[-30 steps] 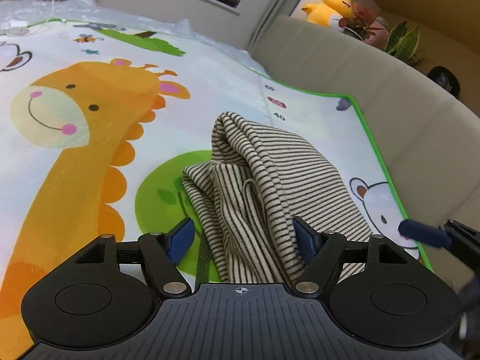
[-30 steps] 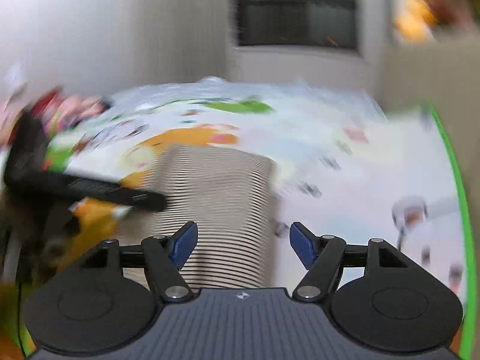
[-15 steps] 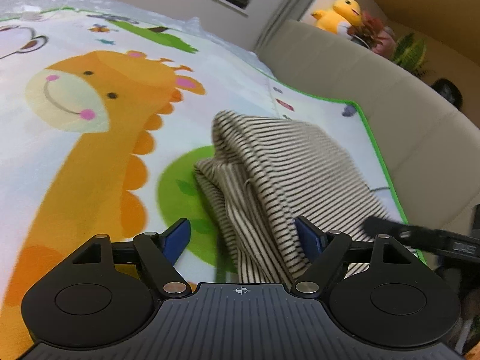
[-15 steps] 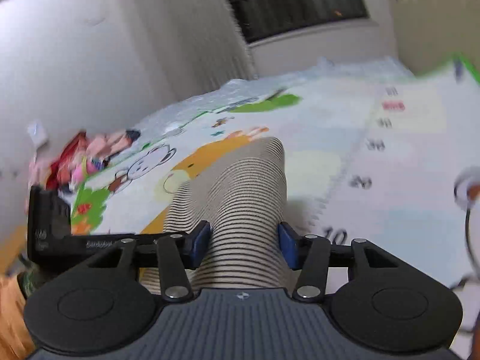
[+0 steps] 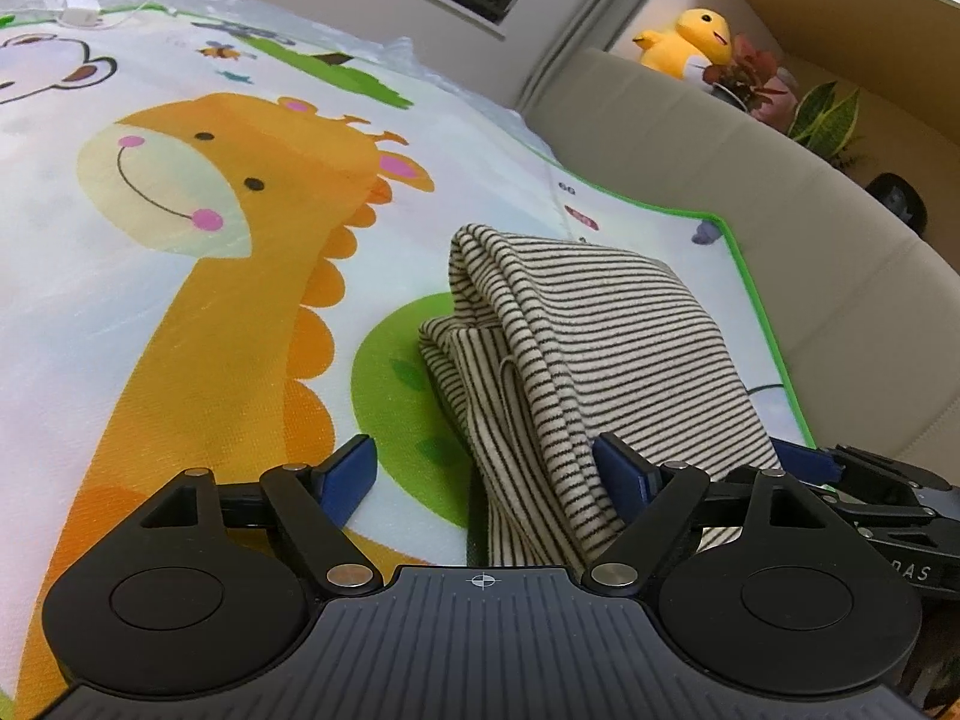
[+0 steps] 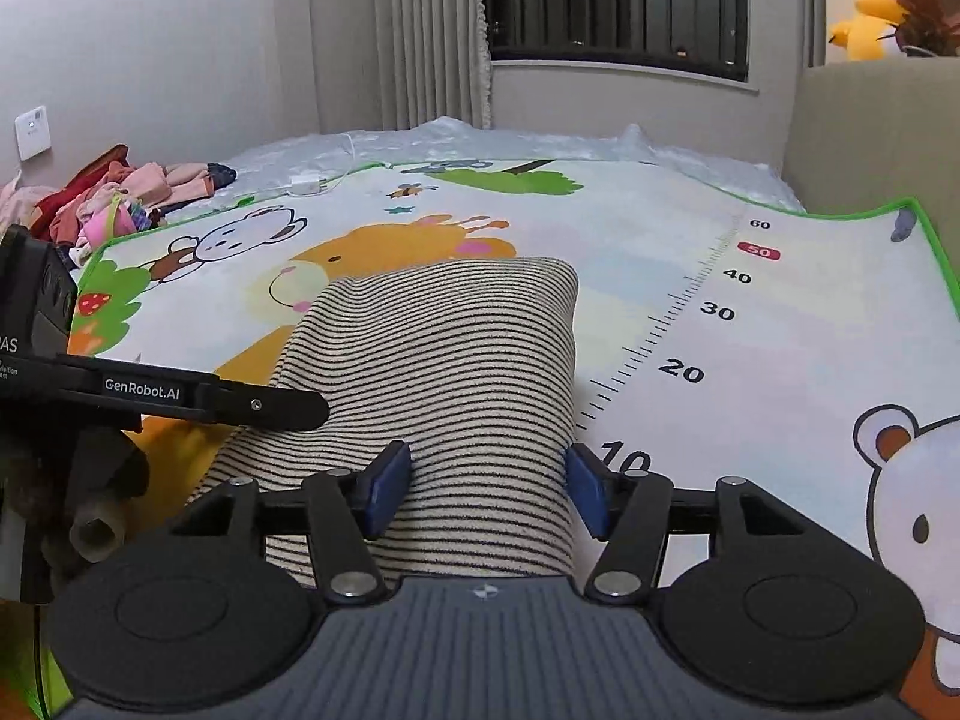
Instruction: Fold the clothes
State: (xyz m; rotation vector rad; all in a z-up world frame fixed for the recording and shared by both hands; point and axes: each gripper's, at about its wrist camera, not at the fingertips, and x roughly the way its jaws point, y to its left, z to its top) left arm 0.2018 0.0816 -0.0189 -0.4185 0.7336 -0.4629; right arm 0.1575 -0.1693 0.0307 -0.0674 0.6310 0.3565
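Observation:
A cream garment with thin dark stripes (image 5: pixel 576 354) lies folded in a bundle on the giraffe play mat (image 5: pixel 180 276). My left gripper (image 5: pixel 486 474) is open, its blue pads either side of the garment's near left edge. In the right wrist view the same garment (image 6: pixel 444 354) lies straight ahead. My right gripper (image 6: pixel 489 489) is open with its pads straddling the garment's near end. The left gripper's finger (image 6: pixel 264 405) reaches in from the left over the cloth. The right gripper's fingers (image 5: pixel 804 459) show at the right of the left wrist view.
A beige sofa back (image 5: pixel 780 192) borders the mat on the right, with a yellow plush duck (image 5: pixel 690 36) and plants on the shelf behind. A pile of coloured clothes (image 6: pixel 114 198) lies at the far left. A white charger and cable (image 6: pixel 309 183) lie at the mat's far edge.
The right gripper has swung round and come down to the garment's near end, its jaws narrowing around it. The left gripper has shifted slightly, staying open at the garment's left edge.

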